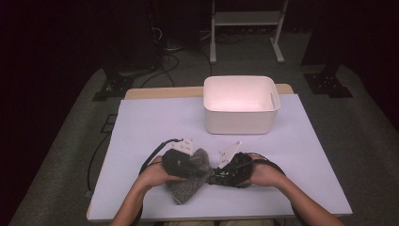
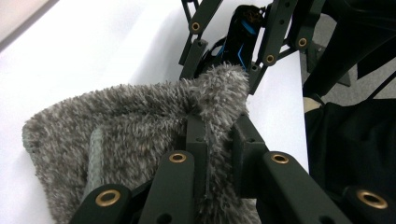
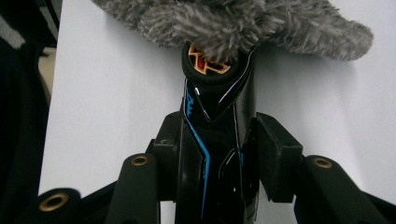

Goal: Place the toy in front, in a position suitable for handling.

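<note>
The left gripper (image 2: 219, 135) has its fingers pinched narrow on one fluffy grey fabric cover (image 2: 121, 130). The right gripper (image 3: 219, 154) has its fingers clamped half-wide around one glossy black object with blue lines (image 3: 212, 140), whose end touches the cover. Both lie near the front of the white surface (image 1: 141, 127); one white plastic bin (image 1: 241, 106) stands behind.

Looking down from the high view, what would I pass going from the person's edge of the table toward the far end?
Grey fuzzy cover → left gripper and right gripper, side by side → bare white table surface → white bin → white metal frame on the floor beyond.
</note>
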Demonstrator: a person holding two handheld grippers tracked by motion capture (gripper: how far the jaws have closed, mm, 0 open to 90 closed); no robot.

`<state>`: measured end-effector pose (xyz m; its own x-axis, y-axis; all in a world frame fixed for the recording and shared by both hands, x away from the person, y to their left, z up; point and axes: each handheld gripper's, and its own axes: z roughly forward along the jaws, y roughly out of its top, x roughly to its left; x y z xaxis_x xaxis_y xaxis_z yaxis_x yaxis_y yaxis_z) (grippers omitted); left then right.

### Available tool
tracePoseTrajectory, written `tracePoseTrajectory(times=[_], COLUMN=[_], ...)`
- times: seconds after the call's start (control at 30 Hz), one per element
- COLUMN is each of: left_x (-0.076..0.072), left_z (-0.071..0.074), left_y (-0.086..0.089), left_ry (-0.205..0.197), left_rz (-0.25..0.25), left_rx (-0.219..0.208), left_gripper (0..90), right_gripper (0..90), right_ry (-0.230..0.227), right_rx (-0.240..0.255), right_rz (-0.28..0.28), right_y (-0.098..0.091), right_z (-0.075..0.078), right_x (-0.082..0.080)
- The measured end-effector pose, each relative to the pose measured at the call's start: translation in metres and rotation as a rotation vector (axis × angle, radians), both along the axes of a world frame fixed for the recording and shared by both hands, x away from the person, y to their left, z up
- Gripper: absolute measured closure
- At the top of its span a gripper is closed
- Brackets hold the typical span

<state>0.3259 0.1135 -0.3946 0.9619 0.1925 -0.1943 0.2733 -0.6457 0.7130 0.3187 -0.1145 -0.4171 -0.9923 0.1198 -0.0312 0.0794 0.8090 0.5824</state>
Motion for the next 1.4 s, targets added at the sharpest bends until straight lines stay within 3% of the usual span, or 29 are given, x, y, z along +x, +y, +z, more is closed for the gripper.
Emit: tracePoseTrajectory(times=[0.2, 0.33, 0.5, 0.53, 0.63, 0.8, 0.93, 1.17, 1.4], left_x=[0.0, 0.003, 0.001, 0.001, 0.003, -0.003, -0.004, -0.003, -0.002], left_z=[0.015, 0.011, 0.011, 0.014, 0.028, 0.054, 0.059, 0.053, 0.053], left_y=[0.015, 0.028, 0.021, 0.021, 0.023, 0.013, 0.005, -0.004, -0.018], left_ry=[-0.033, -0.018, -0.007, -0.013, -0.013, -0.077, -0.1, -0.082, -0.091], left_rz=[0.022, 0.061, 0.035, 0.038, 0.035, 0.007, -0.011, -0.017, -0.059], left_rx=[-0.01, 0.01, -0.004, 0.003, -0.034, -0.009, 0.007, 0.013, 0.019], left_gripper=[79.9, 79.9, 80.0, 80.1, 80.9, 80.9, 80.7, 80.3, 79.9], right_gripper=[55.9, 55.9, 55.9, 55.9, 56.1, 56.2, 56.4, 56.6, 56.5], right_ry=[0.012, 0.002, 0.0, -0.009, -0.021, -0.04, -0.056, -0.069, -0.084], right_rx=[0.084, 0.097, 0.127, 0.129, 0.182, 0.245, 0.25, 0.261, 0.26], right_rz=[-0.004, 0.006, 0.007, 0.004, -0.006, -0.004, -0.009, -0.033, -0.05], right_y=[0.006, 0.007, 0.006, 0.007, 0.008, 0.011, 0.001, -0.025, -0.044], right_z=[0.003, 0.007, 0.005, 0.006, 0.007, 0.018, 0.02, 0.024, 0.03], right_x=[0.003, 0.002, 0.001, -0.001, 0.0, 0.0, -0.004, -0.011, -0.018])
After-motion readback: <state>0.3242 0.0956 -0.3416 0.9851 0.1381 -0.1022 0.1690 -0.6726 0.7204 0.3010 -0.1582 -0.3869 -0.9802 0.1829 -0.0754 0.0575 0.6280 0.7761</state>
